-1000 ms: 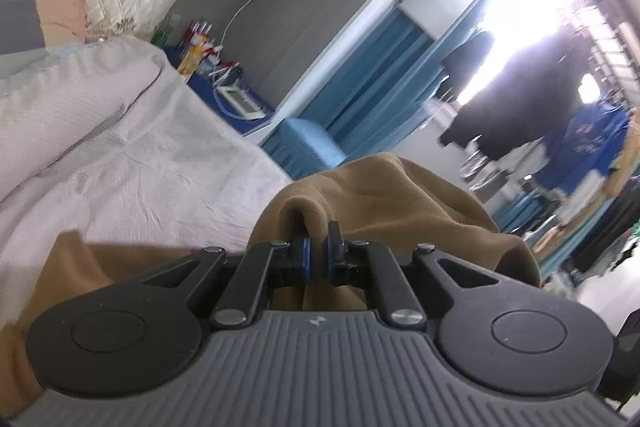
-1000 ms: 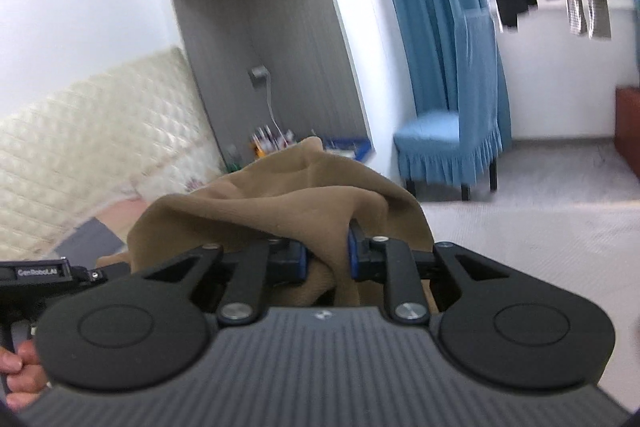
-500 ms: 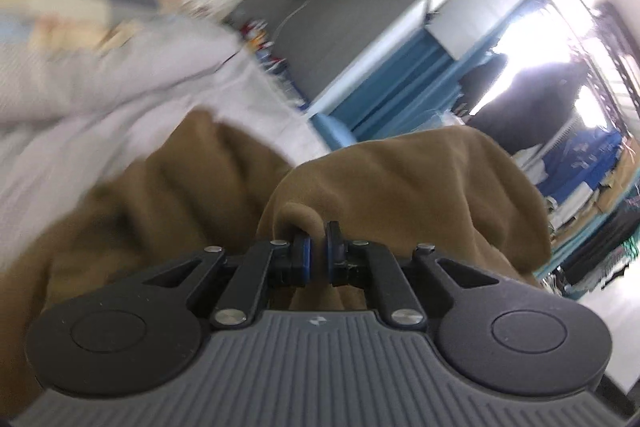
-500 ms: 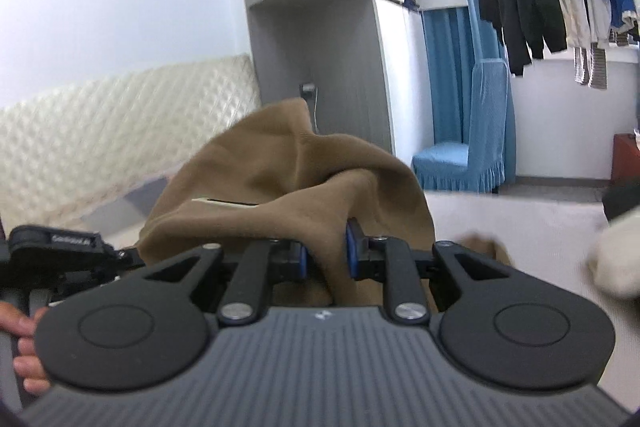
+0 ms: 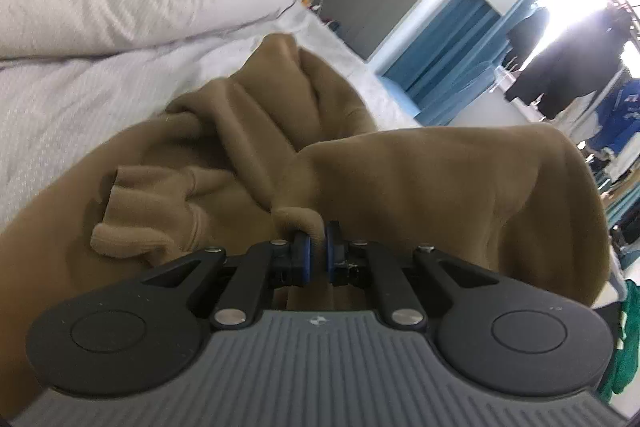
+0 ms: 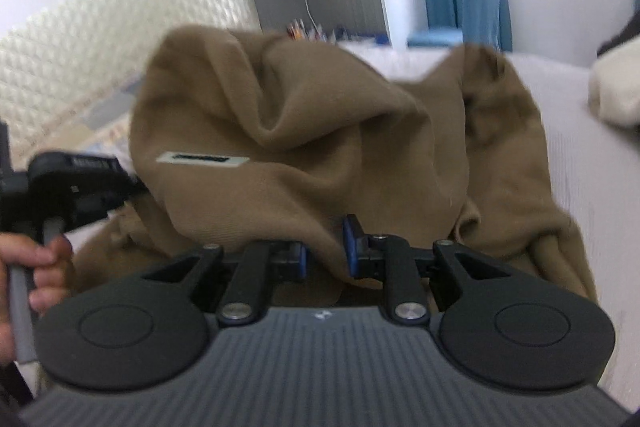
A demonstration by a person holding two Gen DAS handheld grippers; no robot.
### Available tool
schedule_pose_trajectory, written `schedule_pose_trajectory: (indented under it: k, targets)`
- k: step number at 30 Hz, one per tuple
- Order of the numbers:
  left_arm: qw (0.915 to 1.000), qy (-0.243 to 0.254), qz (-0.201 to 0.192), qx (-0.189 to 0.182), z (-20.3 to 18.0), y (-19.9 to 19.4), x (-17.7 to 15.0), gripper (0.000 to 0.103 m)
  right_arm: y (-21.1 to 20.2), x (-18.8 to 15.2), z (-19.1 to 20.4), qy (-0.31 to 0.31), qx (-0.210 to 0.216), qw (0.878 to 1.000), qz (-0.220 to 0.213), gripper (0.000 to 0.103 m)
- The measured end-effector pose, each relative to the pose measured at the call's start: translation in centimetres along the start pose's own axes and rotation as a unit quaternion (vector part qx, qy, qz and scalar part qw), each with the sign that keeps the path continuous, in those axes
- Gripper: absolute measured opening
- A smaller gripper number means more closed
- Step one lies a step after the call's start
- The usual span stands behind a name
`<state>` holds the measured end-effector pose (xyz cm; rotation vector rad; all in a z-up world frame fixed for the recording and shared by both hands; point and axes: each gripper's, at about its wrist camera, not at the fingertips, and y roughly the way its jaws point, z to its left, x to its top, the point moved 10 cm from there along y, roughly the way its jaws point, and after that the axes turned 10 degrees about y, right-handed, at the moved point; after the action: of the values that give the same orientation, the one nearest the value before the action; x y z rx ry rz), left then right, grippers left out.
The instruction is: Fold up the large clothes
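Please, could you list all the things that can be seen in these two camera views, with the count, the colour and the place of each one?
brown garment: one, tan brown, bunched on the bed, an edge gripped by each gripper
white label: one, white, on the garment
bed cover: one, pale grey-white, under the garment
pillow: one, pale grey, at the head of the bed
headboard: one, cream, quilted, behind the bed
curtains: blue, count unclear, far side of the room
hanging clothes: several, dark and blue, by the bright window
cream item: one, blurred, on the bed at right
left gripper: one, black, shut on the garment
right gripper: one, black, shut on the garment
person's hand: one, holding the left gripper's handle
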<state>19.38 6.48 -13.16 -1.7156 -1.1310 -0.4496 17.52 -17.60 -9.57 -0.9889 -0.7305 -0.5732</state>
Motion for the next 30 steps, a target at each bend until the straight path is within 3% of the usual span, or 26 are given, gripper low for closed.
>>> schedule_pose_trajectory:
  k: [6,14,17,20,21,23,26,28,30]
  targets:
    - [0.9996,-0.001,0.021,0.017,2.1,3.5,-0.5,0.009,2.3,-1.0,1.1,-0.021,-0.001,1.000,0.004,0.022]
    - [0.9997,-0.007,0.021,-0.004,2.7,4.1,-0.3,0.010,3.3,-1.8,1.8,-0.023,-0.004,1.000,0.011,0.025]
    - [0.9991,-0.023,0.029,-0.019,2.7,3.3,-0.1,0.016,2.5,-1.6,2.0,-0.016,-0.011,1.000,0.012,0.025]
    - [0.9991,-0.026,0.030,-0.014,2.4,1.6,0.2,0.031,1.6,-1.3,2.3,-0.021,-0.020,0.999,0.014,0.028]
    - [0.9993,-0.024,0.026,-0.009,2.3,0.7,0.3,0.046,1.0,-1.5,2.2,-0.020,-0.018,1.000,0.013,0.033]
    - [0.9998,-0.014,0.010,-0.008,1.9,-1.1,0.8,0.058,-0.1,-1.3,2.4,-0.016,-0.007,1.000,0.008,0.042]
    - [0.9999,0.002,-0.006,-0.016,1.1,-3.8,1.5,0.059,-2.1,-1.4,2.8,-0.028,-0.005,1.000,0.000,0.060]
    - [0.9994,0.021,-0.019,-0.019,0.3,-5.3,2.0,0.060,-3.2,-1.5,3.5,-0.029,0.015,0.999,-0.003,0.084]
    - [0.9986,0.039,-0.029,-0.021,-0.6,-6.4,2.2,0.061,-4.6,-1.1,4.2,-0.018,0.051,0.998,-0.011,0.086]
